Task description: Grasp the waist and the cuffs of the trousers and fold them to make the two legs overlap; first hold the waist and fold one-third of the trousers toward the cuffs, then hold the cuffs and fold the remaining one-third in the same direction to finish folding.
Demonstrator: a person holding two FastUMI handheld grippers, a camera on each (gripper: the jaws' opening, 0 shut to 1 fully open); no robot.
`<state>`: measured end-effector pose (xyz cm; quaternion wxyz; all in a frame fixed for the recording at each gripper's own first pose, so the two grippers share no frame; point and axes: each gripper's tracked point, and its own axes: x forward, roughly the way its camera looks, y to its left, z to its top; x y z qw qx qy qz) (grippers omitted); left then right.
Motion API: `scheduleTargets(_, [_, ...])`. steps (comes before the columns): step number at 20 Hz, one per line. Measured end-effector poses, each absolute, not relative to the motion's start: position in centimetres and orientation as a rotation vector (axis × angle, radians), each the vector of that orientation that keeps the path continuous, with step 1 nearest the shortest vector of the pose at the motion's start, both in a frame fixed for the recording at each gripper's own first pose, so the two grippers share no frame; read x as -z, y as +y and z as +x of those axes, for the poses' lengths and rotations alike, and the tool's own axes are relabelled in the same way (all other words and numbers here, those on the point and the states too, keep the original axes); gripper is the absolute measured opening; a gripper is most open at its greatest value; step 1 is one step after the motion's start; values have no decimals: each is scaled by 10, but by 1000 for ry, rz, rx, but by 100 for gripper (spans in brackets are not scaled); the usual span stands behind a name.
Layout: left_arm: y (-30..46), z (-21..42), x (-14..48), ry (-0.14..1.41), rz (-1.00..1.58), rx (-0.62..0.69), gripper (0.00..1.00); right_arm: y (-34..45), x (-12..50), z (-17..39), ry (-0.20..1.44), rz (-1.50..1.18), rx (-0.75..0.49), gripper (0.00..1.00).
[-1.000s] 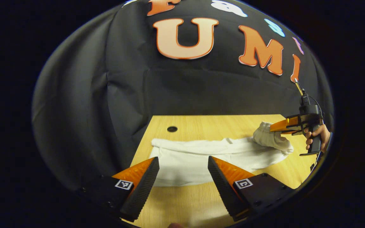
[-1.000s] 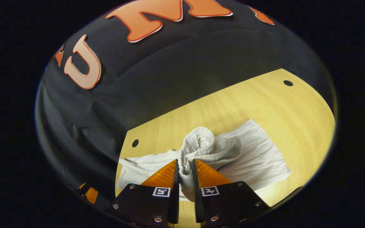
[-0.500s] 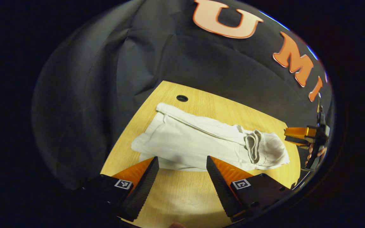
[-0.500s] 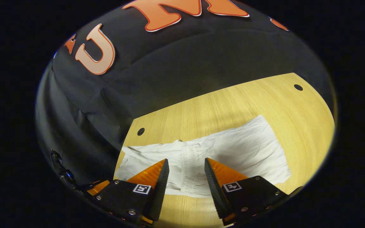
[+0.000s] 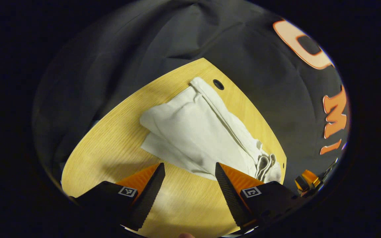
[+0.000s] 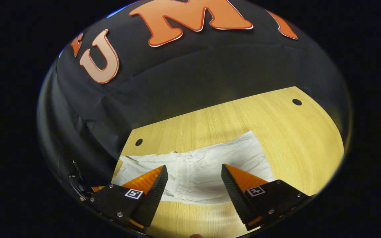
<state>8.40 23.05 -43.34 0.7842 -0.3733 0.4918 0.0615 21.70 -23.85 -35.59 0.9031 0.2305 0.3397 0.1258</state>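
Trousers (image 6: 207,165) lie flat just beyond both grippers' spread jaws.

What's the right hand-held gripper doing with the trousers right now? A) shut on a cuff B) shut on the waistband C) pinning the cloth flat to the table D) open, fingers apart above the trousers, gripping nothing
D: in the right gripper view the right hand-held gripper has its fingers spread wide, with the white trousers lying flat on the wooden table between and beyond them.

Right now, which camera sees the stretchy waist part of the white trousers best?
The right gripper view: the gathered waistband lies folded onto the trousers, framed between that open gripper's fingers. In the left gripper view the waistband is small, at the far end of the trousers.
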Motion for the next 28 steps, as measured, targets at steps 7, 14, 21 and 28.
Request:
scheduleTargets(7, [242, 101, 446, 1043, -1113, -253, 95, -285, 343, 198, 649, 517, -184, 98])
scheduleTargets(14, [241, 132, 459, 1014, -1117, -297, 74, -311, 344, 183, 641, 556, -128, 98])
scheduleTargets(21, [239, 139, 461, 968, -1088, -341, 8, -333, 346, 173, 650, 564, -103, 98])
scheduleTargets(28, [217, 161, 380, 849, -966, -262, 5, -341, 342, 172, 634, 539, -144, 99])
